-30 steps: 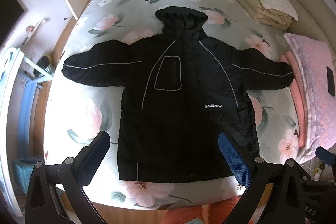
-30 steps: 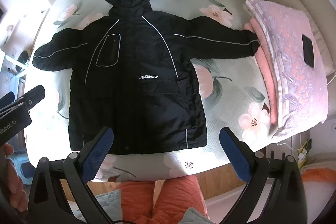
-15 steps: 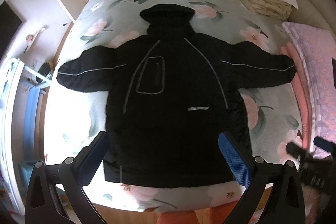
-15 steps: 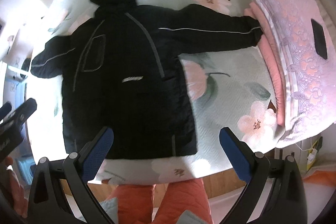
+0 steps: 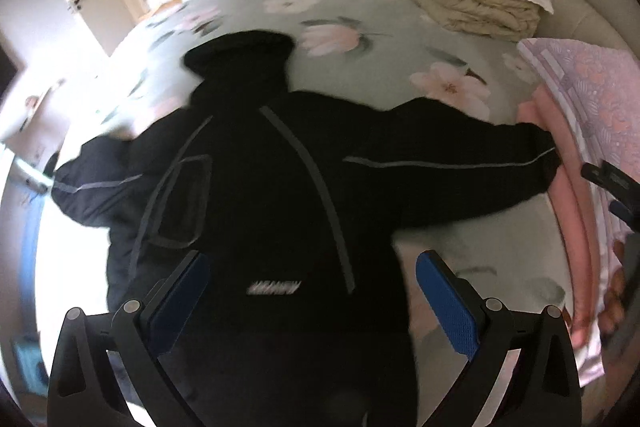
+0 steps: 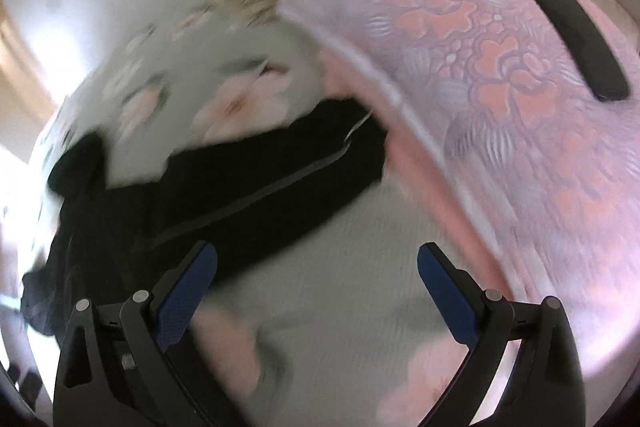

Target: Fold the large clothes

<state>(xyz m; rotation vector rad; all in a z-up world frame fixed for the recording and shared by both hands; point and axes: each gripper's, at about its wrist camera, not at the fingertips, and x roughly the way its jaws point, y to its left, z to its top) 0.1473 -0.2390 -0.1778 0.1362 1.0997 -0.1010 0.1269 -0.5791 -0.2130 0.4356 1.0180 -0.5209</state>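
Two tools gape empty: from the left wrist, the left tool (image 5: 312, 291) hangs over the jacket (image 5: 280, 195), spread flat on the bed (image 5: 380, 75); from the right wrist, the right tool (image 6: 316, 283) nears the sleeve (image 6: 280, 183) beside the blanket (image 6: 500, 67); pinch its cuff cleanly, sparing the sheet.

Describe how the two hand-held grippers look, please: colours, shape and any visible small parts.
The left hand-held gripper and right hand-held gripper look alike: black angular plastic frames, two splayed fingers, each faced with a blue dimpled pad, and round silver pivot pins.
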